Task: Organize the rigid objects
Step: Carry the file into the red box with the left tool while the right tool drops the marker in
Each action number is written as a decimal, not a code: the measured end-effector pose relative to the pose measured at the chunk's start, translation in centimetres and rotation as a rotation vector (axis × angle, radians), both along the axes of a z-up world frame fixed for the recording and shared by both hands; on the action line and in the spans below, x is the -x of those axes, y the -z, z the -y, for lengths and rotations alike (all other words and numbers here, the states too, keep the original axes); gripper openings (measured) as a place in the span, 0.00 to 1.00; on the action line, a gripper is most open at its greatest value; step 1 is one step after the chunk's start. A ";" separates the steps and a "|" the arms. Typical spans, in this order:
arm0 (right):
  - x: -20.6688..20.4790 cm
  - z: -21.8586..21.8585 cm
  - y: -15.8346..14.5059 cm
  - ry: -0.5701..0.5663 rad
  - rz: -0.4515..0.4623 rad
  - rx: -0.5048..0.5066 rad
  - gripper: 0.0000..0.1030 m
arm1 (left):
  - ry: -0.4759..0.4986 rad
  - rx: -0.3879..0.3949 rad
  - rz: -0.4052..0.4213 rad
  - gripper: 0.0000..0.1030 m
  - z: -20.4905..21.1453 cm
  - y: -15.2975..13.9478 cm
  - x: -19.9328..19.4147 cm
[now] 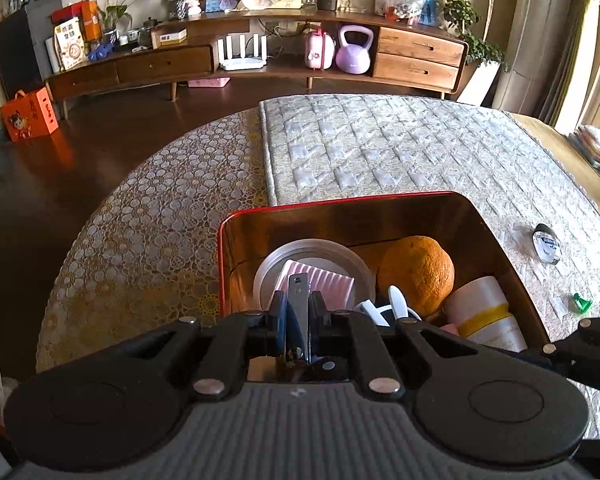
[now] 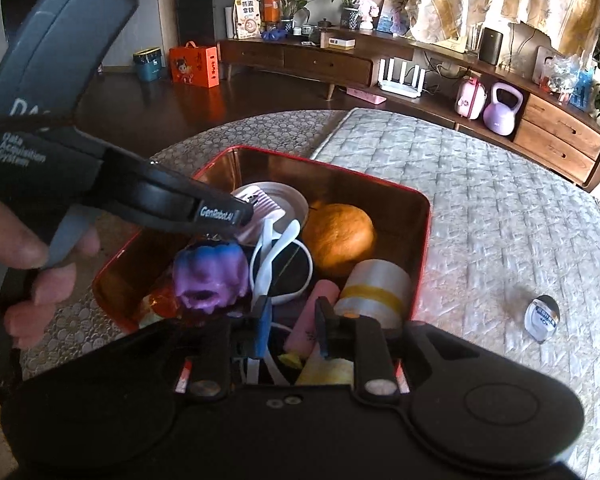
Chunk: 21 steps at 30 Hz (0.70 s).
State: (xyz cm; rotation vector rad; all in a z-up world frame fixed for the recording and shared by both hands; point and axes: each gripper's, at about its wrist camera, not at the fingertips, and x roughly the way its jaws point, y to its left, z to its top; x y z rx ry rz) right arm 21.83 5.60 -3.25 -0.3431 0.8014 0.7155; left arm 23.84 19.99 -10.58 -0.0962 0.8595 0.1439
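Note:
A red tin box [image 1: 340, 202] [image 2: 420, 200] stands on the table. In it lie an orange [image 1: 418, 272] [image 2: 338, 236], a round metal lid [image 1: 320, 256], a pink comb [image 1: 328, 284], white sunglasses [image 2: 284, 268], a white and yellow roll [image 1: 488, 312] [image 2: 374, 292] and a pink tube [image 2: 312, 320]. My left gripper [image 1: 298, 312] is shut on a metal keychain tab [image 1: 298, 288]; a purple toy [image 2: 212, 276] hangs from it over the box. My right gripper [image 2: 292, 320] is open and empty above the box's near side.
A small clear packet [image 1: 546, 244] [image 2: 542, 316] and a green piece [image 1: 580, 304] lie on the quilted mat [image 1: 400, 148] right of the box. A wooden sideboard [image 1: 260, 60] stands beyond the table.

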 end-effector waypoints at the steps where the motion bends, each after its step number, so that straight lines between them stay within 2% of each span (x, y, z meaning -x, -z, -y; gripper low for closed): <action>1: 0.1 0.1 -0.1 0.002 0.000 -0.005 0.26 | -0.004 0.005 -0.001 0.11 0.0 0.0 0.1; 6: 0.3 1.0 -0.7 0.012 -0.016 -0.034 0.36 | -0.009 0.002 0.021 0.11 0.3 -0.7 0.8; 15: 1.4 2.6 -2.4 0.030 -0.015 -0.077 0.38 | -0.013 0.005 0.038 0.12 0.9 -2.3 2.1; 16: 1.5 2.8 -2.6 0.032 -0.014 -0.082 0.39 | -0.013 0.010 0.038 0.12 1.0 -2.4 2.3; 18: 1.7 3.3 -3.1 0.038 -0.006 -0.092 0.49 | -0.008 0.018 0.042 0.12 1.2 -2.8 2.7; 21: 2.0 3.9 -3.7 0.044 -0.003 -0.108 0.50 | -0.009 0.019 0.050 0.13 1.5 -3.4 3.4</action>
